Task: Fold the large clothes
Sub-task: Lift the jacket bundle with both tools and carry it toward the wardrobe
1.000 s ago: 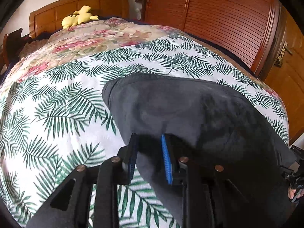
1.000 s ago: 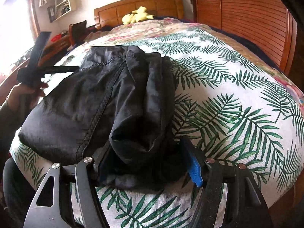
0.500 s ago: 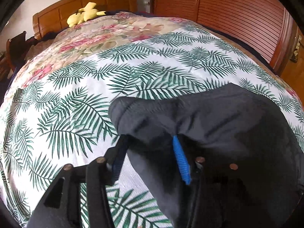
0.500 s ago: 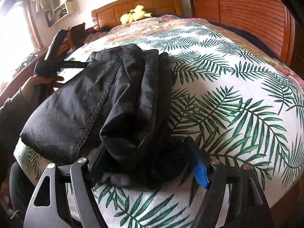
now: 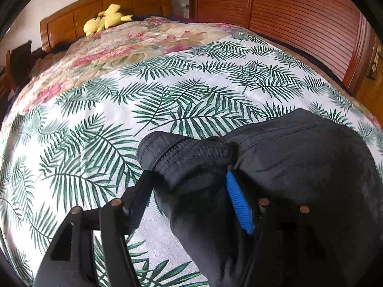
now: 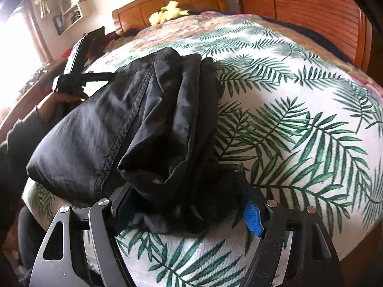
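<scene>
Right gripper (image 6: pixel 189 205): jaws wide apart, straddling the near bunched end of the black garment (image 6: pixel 134 129). Cloth fills the gap between them; whether the pads actually press it can't be told.

Left gripper (image 5: pixel 189 198): jaws have just been opening and stand apart, with a rolled seam edge of the black garment (image 5: pixel 275 167) between them. The left jaw is clear of the cloth; the blue pad of the right jaw lies against it. No clamp visible.

The garment lies folded in a thick bundle on the bed, on the palm-leaf sheet (image 6: pixel 299 131), near the bed's near-left edge in the right wrist view. A stitched seam runs lengthwise down it, and a loose fold is heaped on its right side.

In the right wrist view, the person's left hand (image 6: pixel 59 100) holds the other tool at the garment's left edge.

Farther out: floral bedding (image 5: pixel 124 47) past the palm-leaf sheet, then a yellow plush toy (image 5: pixel 105 19) by the wooden headboard (image 5: pixel 71 21). Slatted wooden doors (image 5: pixel 299 19) stand on the right, wall shelves (image 6: pixel 69 12) far left. Open sheet lies right of the garment.
</scene>
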The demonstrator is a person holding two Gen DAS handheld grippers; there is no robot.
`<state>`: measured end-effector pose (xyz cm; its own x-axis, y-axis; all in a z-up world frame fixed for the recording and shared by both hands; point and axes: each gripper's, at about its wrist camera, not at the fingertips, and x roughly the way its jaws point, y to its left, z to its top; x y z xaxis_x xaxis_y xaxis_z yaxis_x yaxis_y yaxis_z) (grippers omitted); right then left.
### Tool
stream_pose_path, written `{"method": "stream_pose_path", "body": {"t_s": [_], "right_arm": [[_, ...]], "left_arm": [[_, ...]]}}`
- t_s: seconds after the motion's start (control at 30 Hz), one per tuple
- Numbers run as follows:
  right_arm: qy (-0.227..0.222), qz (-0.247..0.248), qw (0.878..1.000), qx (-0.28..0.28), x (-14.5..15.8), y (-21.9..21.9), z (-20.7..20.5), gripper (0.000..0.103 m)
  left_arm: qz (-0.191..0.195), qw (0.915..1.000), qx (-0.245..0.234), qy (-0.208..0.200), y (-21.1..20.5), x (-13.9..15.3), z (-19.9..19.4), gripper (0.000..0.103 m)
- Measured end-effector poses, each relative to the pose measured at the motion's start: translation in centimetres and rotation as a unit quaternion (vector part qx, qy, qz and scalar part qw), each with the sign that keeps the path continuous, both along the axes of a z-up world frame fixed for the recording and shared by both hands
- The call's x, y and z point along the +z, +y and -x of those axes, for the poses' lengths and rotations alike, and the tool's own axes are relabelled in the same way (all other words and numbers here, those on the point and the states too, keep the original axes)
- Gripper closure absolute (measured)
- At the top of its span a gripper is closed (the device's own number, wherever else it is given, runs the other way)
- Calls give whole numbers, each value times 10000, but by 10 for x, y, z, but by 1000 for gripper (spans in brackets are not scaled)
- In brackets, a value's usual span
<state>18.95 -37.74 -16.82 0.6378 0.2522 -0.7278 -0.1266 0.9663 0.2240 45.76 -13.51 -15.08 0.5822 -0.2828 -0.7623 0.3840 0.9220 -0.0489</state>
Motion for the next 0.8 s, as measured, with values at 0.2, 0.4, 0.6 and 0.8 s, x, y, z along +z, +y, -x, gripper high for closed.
{"method": "stream_pose_path", "body": {"t_s": [0.2, 0.4, 0.6, 0.8], "right_arm": [[104, -383, 9991, 161, -2, 0, -8, 46], [-289, -659, 9967, 365, 10, -1, -12, 81], [-772, -637, 9935, 541, 32, -8, -16, 85], [-1370, -607, 9881, 358, 63, -40, -23, 87]], "left_arm": [[137, 9999, -33, 69, 3, 0, -1, 46], [74, 9999, -117, -30, 0, 7, 4, 77], [-173, 9988, 44, -454, -9, 31, 16, 88], [22, 9964, -3, -842, -58, 68, 24, 90]]}}
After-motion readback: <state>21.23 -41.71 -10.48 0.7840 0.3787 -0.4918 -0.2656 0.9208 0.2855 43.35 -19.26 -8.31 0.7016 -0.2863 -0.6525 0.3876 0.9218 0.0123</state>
